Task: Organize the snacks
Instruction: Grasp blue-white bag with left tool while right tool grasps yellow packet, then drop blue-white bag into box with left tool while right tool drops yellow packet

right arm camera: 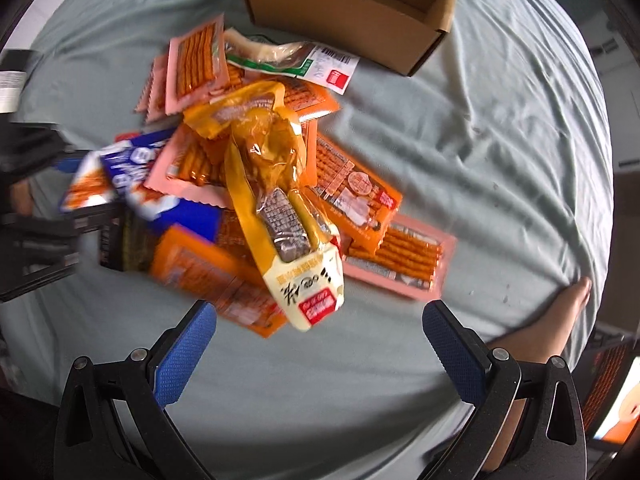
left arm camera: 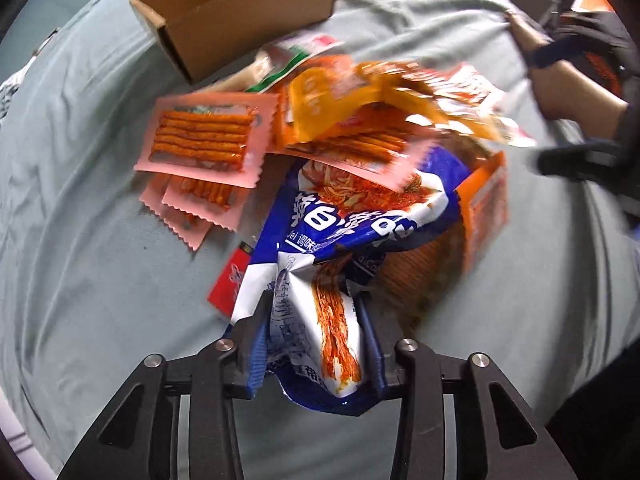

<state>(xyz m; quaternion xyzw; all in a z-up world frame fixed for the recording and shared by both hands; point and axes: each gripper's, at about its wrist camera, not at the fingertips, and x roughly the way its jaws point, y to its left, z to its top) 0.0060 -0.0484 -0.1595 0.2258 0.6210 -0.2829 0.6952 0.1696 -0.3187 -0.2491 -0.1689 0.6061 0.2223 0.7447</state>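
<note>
1. Fingers of the left gripper (left arm camera: pixel 316 320) are pinching the crumpled blue snack bag (left arm camera: pixel 344 216), low in the frame.
2. Right gripper (right arm camera: pixel 316 344) is hanging wide open, empty, beside the snack pile (right arm camera: pixel 256 184).
3. Bag looks light, soft and slippery; its edge seems the best hold.

One open cardboard box (right arm camera: pixel 352 16). One blue-and-white snack bag (left arm camera: pixel 320 280). One long yellow snack pack (right arm camera: pixel 272 184). One green-and-white packet (right arm camera: pixel 288 62). Pink packets of orange sticks (left arm camera: pixel 204 140): at least four show, three at the pile's far left and one at its near right (right arm camera: pixel 396 260), with another half buried. Orange packets (right arm camera: pixel 352 188): three can be made out; the blur hides any more
</note>
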